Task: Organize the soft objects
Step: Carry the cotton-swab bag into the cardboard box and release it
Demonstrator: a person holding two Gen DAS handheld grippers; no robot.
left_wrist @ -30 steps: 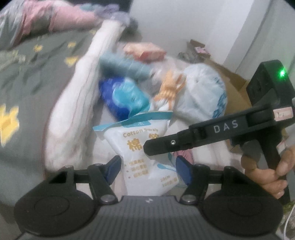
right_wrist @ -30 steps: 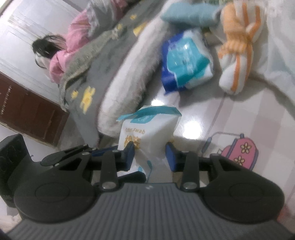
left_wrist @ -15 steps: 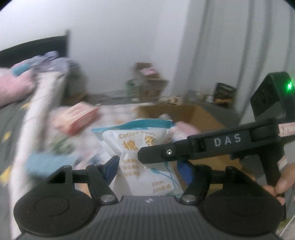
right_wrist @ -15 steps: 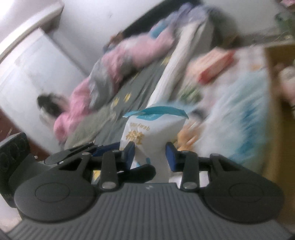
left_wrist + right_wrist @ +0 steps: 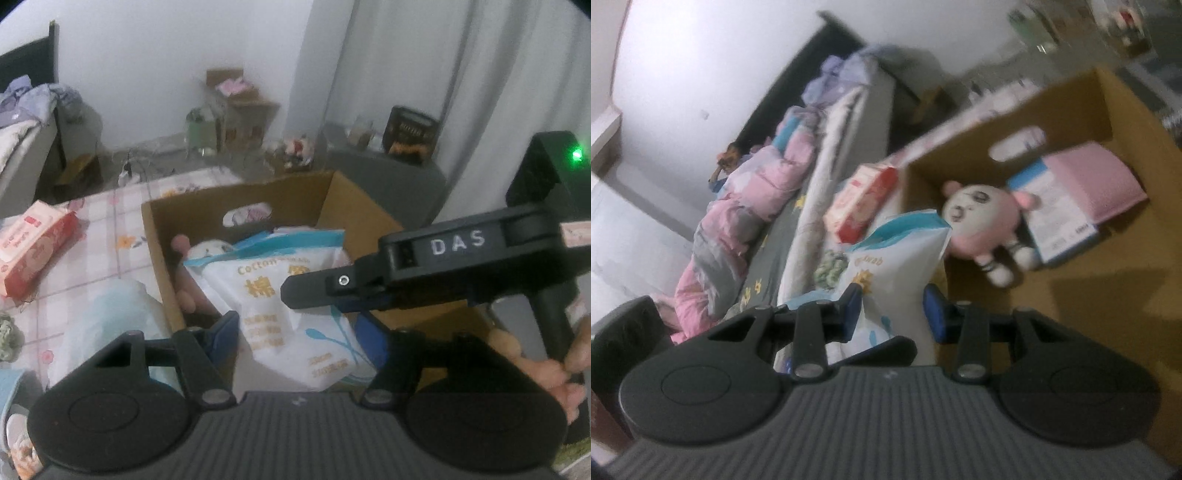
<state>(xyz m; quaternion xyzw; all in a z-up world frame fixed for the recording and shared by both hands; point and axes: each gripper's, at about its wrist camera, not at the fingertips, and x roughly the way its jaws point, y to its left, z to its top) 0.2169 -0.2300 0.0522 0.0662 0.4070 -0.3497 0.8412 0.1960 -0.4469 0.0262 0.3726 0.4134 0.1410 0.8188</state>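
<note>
— Where is the cotton swab bag (image 5: 291, 295) right now?

— Over the open cardboard box (image 5: 236, 206), upright, its teal top edge uppermost. My right gripper (image 5: 892, 308) has its jaws clamped on the bag's lower part — both blue pads press into the white plastic.

— And your left gripper (image 5: 297, 332)?

— Its jaws are opening. The bag stands between them, but the pads are clear of it on both sides.

— What lies in the box?

— A pink-and-white plush doll (image 5: 979, 225) leans against the near wall, and beside it a pink pack with a blue-and-white label (image 5: 1082, 199) rests on the bottom.

— Anything around the box?

— A red tissue pack (image 5: 33, 240) lies on the checked floor mat (image 5: 110, 229) to its left, and a pale blue plastic bag (image 5: 107, 317) sits just beside the box wall. The bed (image 5: 783, 206) with pink bedding is farther off.
</note>
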